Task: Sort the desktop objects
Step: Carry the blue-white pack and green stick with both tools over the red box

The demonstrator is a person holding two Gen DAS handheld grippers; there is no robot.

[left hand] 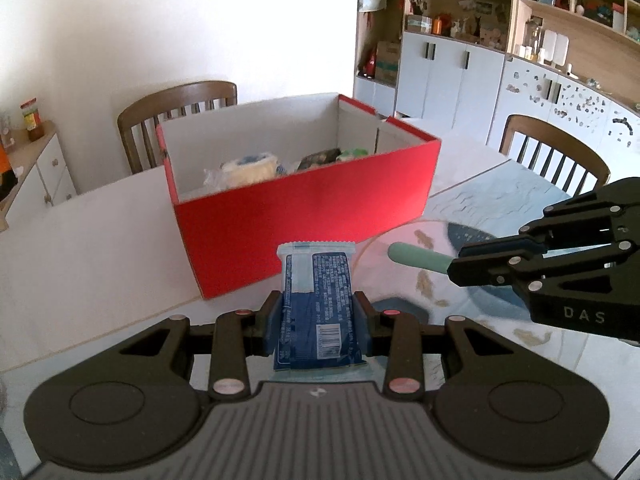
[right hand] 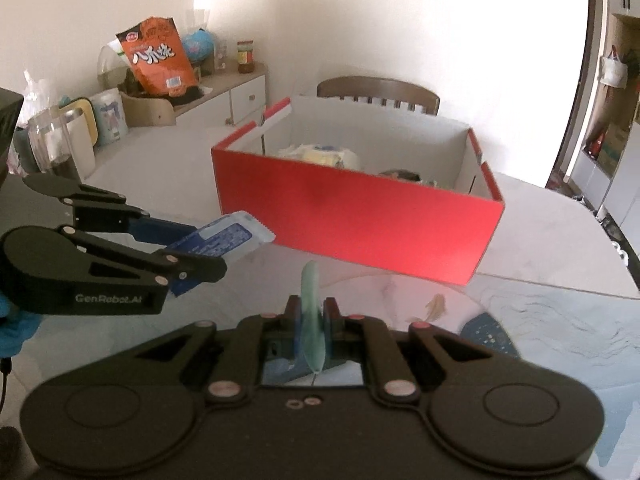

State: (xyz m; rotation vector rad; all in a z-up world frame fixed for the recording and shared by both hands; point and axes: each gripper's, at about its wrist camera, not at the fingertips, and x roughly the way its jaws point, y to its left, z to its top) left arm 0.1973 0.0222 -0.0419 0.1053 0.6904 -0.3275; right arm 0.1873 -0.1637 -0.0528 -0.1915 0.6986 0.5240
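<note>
While both tongs are pinching loads above the counter, left tongs gripping a packet, right tongs a green stick, the box is lying straight ahead, nearer the left.

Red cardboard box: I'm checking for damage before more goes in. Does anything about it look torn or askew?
The red cardboard box stands upright and square on the table. Only its corner end flap hangs loose, parted from the wall; no tear visible.

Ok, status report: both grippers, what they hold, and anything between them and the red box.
Left gripper shut on blue snack packet. Right gripper shut on pale green handle. Red cardboard box ahead, path clear.
</note>
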